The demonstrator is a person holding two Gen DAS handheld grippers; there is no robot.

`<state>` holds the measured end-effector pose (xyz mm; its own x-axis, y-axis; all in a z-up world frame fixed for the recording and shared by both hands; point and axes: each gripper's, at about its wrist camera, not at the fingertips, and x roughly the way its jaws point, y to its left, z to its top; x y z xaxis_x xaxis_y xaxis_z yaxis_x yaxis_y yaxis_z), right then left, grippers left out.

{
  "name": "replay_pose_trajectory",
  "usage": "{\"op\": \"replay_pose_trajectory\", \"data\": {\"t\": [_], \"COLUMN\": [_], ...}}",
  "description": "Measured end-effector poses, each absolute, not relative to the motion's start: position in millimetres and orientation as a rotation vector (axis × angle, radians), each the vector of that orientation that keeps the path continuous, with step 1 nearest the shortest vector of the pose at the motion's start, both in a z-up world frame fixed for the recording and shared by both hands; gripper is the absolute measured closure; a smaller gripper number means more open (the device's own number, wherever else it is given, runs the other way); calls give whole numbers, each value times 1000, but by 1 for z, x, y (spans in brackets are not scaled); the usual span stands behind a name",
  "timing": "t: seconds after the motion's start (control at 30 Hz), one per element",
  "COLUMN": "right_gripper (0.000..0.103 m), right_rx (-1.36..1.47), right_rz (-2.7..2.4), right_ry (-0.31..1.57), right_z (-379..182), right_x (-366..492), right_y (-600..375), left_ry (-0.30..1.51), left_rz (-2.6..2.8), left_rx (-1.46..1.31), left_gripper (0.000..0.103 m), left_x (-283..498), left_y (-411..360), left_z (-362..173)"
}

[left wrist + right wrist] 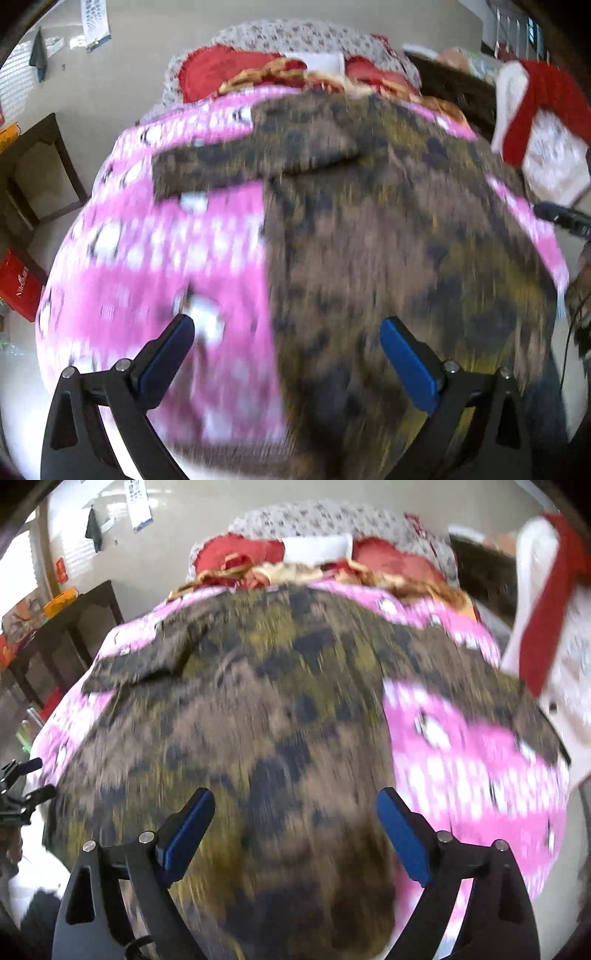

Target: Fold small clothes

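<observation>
Clearly both views are smeared by motion, yet the layout reads well enough. At about nine o'clock of the left wrist view lies the pink patterned blanket (155,258) covering the bed, and the camouflage garment (369,240) is spread flat on it, filling the frame from the centre toward three o'clock, one sleeve (221,166) reaching out to ten o'clock. The left tool (288,336) stands released over the cloth, its left blue pad over the blanket and its right blue pad over the garment's left edge region, nothing between them. In the right wrist view the garment (258,720) runs from nine o'clock through the centre, with blanket (461,746) at three o'clock. The right tool (295,808) is likewise released, both pads spread wide over the garment's lower part, pinching nothing.
</observation>
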<state>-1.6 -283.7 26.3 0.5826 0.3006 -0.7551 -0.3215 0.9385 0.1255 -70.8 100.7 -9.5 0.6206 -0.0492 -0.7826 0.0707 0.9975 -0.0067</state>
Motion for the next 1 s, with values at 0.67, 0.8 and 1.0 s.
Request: {"op": "replay_pose_trajectory", "data": {"t": [0.67,0.8,1.0], "right_gripper": [15,14,13], "right_rx": [-20,-25,-14], "right_rz": [107,96,90], "right_ry": [895,893,894], "right_z": [-46,-48,-47], "right_x": [110,111,111], "right_y": [-199,-196,-198], "left_ry": [929,920,924], "left_rz": [69,55,59], "left_rx": [-100,-100,-94], "left_gripper": [0,0,0], "left_x": [87,87,84], "left_y": [39,44,43], "left_z": [-62,-55,-59]}}
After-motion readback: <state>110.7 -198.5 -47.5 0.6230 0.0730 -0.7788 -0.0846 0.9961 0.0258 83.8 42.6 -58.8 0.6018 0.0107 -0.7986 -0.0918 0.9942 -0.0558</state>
